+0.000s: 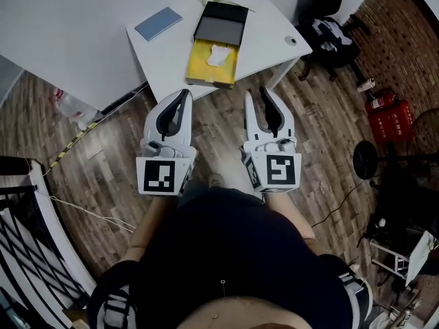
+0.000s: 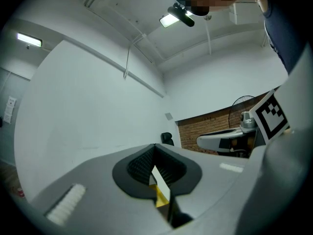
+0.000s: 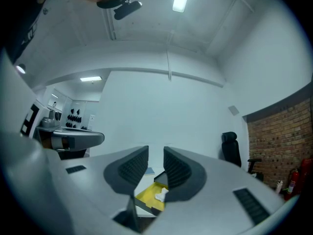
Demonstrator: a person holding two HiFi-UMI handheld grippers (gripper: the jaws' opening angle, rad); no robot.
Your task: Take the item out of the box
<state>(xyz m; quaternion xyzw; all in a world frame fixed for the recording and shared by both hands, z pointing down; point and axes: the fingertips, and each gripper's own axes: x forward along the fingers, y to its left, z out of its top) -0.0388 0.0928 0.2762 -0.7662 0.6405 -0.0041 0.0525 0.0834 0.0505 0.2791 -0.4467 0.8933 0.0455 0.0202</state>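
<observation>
An open yellow box (image 1: 206,66) lies on the white table (image 1: 82,26), its black lid (image 1: 221,22) folded back at the far end. A crumpled white item (image 1: 218,55) rests inside it. Both grippers hover over the wooden floor, short of the table's near corner and pointing level at the box. My left gripper (image 1: 185,93) is shut, its tips touching (image 2: 155,147); a sliver of the yellow box (image 2: 160,195) shows below them. My right gripper (image 1: 259,93) is open with nothing between its pads (image 3: 155,151); the box (image 3: 146,197) and white item (image 3: 161,194) show through the gap.
A blue booklet (image 1: 158,23) lies left of the box and a small round object (image 1: 291,41) near the table's right edge. A black office chair (image 1: 329,29), red fire extinguishers (image 1: 391,118) and a fan (image 1: 363,160) stand to the right. A bottle (image 1: 68,105) lies on the floor at the left.
</observation>
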